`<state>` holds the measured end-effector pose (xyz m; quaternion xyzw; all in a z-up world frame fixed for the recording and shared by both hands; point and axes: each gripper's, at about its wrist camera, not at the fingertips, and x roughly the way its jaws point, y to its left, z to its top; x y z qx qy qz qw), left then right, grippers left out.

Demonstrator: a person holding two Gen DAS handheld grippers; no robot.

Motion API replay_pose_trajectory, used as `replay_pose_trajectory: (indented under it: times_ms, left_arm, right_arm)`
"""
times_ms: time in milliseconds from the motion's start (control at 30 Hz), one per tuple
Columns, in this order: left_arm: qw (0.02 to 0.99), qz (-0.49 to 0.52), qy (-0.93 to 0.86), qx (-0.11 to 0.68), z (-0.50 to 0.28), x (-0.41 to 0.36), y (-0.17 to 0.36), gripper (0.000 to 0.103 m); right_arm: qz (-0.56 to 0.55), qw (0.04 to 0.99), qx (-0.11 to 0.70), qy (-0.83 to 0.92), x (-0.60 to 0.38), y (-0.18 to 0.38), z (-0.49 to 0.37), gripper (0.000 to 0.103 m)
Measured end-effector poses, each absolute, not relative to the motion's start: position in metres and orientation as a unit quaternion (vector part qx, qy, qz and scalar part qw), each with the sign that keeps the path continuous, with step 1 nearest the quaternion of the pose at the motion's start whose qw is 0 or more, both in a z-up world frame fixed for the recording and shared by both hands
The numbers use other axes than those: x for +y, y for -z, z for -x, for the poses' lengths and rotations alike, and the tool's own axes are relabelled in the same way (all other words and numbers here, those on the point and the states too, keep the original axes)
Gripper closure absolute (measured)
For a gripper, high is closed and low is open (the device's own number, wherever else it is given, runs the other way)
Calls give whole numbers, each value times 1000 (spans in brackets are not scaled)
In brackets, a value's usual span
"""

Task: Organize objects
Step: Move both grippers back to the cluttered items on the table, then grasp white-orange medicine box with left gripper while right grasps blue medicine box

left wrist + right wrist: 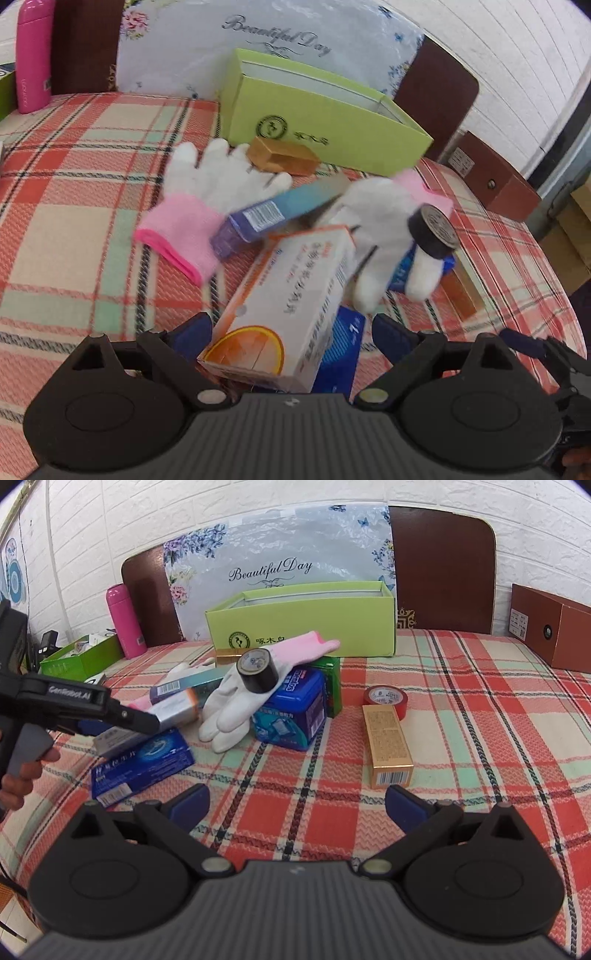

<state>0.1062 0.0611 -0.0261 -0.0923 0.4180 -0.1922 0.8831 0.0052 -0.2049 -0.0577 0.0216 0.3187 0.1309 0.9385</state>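
I read "Beautiful Day" in script on the flowered panel (280,572) standing against the headboard. My left gripper's body (70,696) carries white lettering, "GenRobot.AI" as far as I can make out. The blue tin (295,709) under the glove bears "mentos" on its lid. The green box (306,627) shows a round bird logo and Chinese characters beside it. A large "1" stands on the blue carton (341,354). The orange-and-white carton (284,299) has Chinese print too blurred to read.
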Motion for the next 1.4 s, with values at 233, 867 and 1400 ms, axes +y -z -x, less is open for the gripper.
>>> replay_pose_trajectory:
  times_ms: [233, 867, 1400]
  left_arm:
    - [880, 117, 220, 403, -93, 42, 8, 7]
    - [879, 116, 157, 435, -120, 19, 32, 6]
    - [881, -41, 161, 443, -82, 2, 37, 24]
  right_arm:
    - [-18, 930, 324, -171, -186, 56, 2, 0]
    - [10, 915, 363, -177, -185, 68, -2, 47]
    - [25, 924, 356, -138, -219, 65, -2, 29]
